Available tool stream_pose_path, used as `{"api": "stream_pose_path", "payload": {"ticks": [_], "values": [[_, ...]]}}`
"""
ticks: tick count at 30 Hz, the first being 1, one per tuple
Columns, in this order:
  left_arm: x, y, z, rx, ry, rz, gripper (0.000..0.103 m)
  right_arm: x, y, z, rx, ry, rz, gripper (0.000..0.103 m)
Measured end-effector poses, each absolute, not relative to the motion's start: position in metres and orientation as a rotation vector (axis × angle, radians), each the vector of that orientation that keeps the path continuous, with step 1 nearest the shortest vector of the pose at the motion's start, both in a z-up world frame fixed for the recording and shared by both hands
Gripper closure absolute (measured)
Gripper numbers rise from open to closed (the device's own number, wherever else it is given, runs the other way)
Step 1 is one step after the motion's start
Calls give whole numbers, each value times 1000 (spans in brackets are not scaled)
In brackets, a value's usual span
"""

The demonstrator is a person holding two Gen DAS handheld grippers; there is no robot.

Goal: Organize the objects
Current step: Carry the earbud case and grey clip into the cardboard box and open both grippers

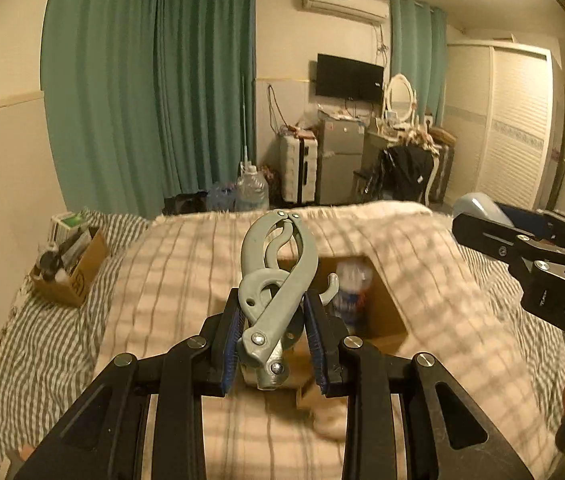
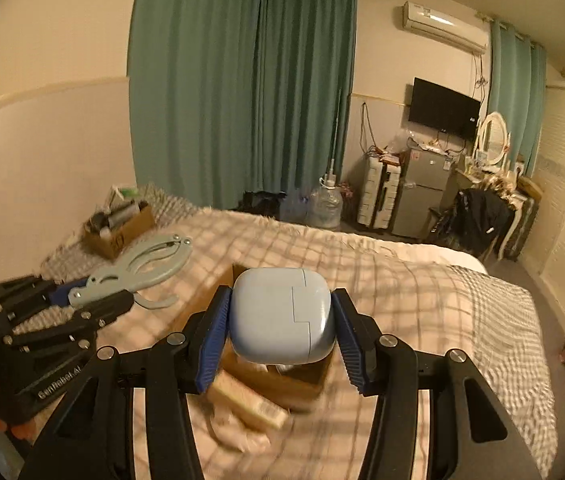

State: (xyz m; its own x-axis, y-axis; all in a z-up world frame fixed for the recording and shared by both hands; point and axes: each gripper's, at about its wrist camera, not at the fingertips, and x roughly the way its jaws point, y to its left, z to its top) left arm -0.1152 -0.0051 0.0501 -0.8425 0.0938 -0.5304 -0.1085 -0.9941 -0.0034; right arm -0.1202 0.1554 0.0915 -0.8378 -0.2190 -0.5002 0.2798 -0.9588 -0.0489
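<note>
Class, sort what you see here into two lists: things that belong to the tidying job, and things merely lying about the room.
Part of the job:
- grey metal tool, held in the left hand-held gripper
- pale blue case, held in the right hand-held gripper
- open cardboard box on the bed
- far cardboard box

Just lying about:
- water jug
- suitcase
- television
- oval mirror

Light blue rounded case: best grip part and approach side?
Grip the light blue case across its two broad flat sides, as the right gripper does now, coming end-on from behind. The corners are rounded and would likely slip; the flat faces seat the pads squarely.
</note>
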Motion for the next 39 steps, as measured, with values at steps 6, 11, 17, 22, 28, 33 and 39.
{"api": "stream_pose_path", "payload": {"ticks": [6,11,17,22,28,33,39], "values": [[-166,4,44,-879,51,2900,74,-182,155,94,781,137,-2796,53],[-200,14,9,-962,84,2881,74,-229,153,65,867,125,-2779,53],[-232,16,-43,-1109,75,2848,74,-271,153,12,980,119,-2728,53],[-248,19,-72,-1159,112,2832,73,-295,151,-28,1051,102,-2676,54],[-257,21,-95,-1205,107,2802,73,-306,155,-56,1082,60,-2621,53],[-252,20,-88,-1229,78,2792,68,-296,164,-43,1025,6,-2649,36],[-224,16,-56,-1143,115,2846,27,-266,171,-3,955,61,-2712,32]]}}
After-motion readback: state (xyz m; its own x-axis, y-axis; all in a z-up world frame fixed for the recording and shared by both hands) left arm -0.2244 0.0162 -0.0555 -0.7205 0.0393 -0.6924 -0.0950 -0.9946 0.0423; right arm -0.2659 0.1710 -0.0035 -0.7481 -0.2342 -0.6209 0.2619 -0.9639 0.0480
